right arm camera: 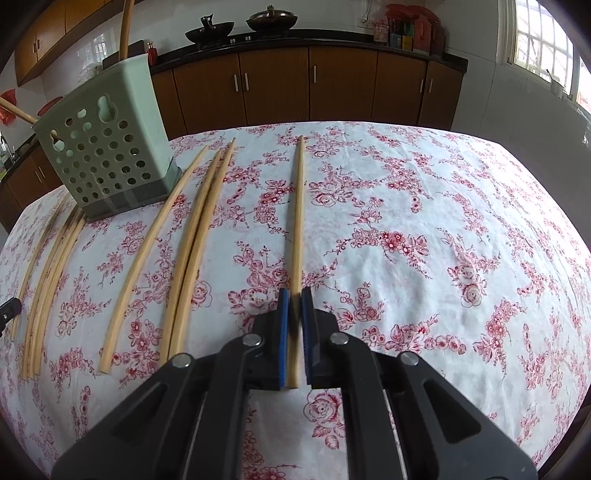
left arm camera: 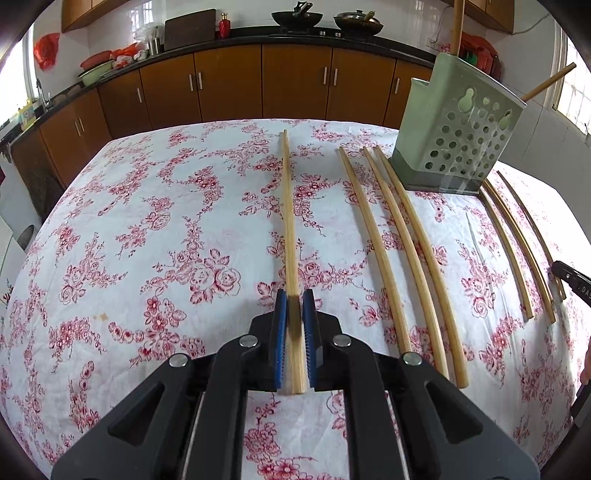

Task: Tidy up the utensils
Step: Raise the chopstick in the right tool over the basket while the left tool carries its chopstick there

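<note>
**Chopsticks: two gripped, few binned**

Chopsticks mostly lie on the table [left arm camera: 147, 221]. My left jaws [left arm camera: 294, 295] pinch one chopstick [left arm camera: 289, 221], my right jaws [right arm camera: 294, 295] another [right arm camera: 298, 221]. Beyond both jaws, the green holder [left arm camera: 458, 140] carries only two or so; about six loose ones [left arm camera: 406, 240] remain.

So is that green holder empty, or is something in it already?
Not empty: the green holder stands upright with two chopsticks sticking out of its top.

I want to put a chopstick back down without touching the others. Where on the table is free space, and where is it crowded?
Free: the floral cloth left of the chopstick in the left tool, and the cloth right of the chopstick in the right tool. Crowded: between them, around the green holder, where loose chopsticks lie in close rows.
</note>
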Demonstrator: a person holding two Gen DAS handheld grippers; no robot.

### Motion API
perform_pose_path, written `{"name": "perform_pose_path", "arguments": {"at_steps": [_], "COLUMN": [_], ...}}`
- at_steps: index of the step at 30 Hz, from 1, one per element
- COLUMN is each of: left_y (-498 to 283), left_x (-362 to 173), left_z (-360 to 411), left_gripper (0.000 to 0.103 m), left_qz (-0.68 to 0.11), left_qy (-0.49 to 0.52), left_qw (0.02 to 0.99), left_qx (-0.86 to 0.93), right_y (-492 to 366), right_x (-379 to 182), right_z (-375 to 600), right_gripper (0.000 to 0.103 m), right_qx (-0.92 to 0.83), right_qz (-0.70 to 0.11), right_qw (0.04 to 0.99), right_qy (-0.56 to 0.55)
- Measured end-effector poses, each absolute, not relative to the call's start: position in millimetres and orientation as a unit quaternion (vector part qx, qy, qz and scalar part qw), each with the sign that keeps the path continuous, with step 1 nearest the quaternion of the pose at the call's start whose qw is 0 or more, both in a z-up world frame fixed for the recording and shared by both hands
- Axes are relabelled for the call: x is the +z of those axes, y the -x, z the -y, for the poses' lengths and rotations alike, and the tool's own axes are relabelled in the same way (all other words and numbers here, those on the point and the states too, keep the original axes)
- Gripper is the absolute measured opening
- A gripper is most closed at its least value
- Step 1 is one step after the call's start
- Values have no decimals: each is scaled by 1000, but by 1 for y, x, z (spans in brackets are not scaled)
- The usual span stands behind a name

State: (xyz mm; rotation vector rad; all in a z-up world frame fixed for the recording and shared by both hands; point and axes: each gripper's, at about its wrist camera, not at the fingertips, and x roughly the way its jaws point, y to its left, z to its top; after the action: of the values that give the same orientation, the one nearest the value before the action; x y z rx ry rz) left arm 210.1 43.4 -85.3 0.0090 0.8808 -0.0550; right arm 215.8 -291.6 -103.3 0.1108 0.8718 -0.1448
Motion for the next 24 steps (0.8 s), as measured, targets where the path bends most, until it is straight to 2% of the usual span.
{"name": "perform_pose_path", "arguments": {"at_steps": [7, 18, 24], "left_y": [-200, -188, -188], "left_x": [-76, 28, 64], "left_z": [-46, -66, -71], "left_gripper": [8, 7, 7], "left_qz": [-428, -311, -265], "left_qy": [-14, 47, 67], "left_qw": [903, 948, 961], "left_qx": [-27, -43, -41], "right_y": [-192, -159, -158], "right_x": [-85, 7, 30], "right_z": [299, 320, 326], "right_gripper": [7, 7, 7], "right_qx": [-65, -62, -60], "right_qz": [-395, -274, -239], "right_qw": [914, 955, 962], "right_qy": [-68, -96, -114]}}
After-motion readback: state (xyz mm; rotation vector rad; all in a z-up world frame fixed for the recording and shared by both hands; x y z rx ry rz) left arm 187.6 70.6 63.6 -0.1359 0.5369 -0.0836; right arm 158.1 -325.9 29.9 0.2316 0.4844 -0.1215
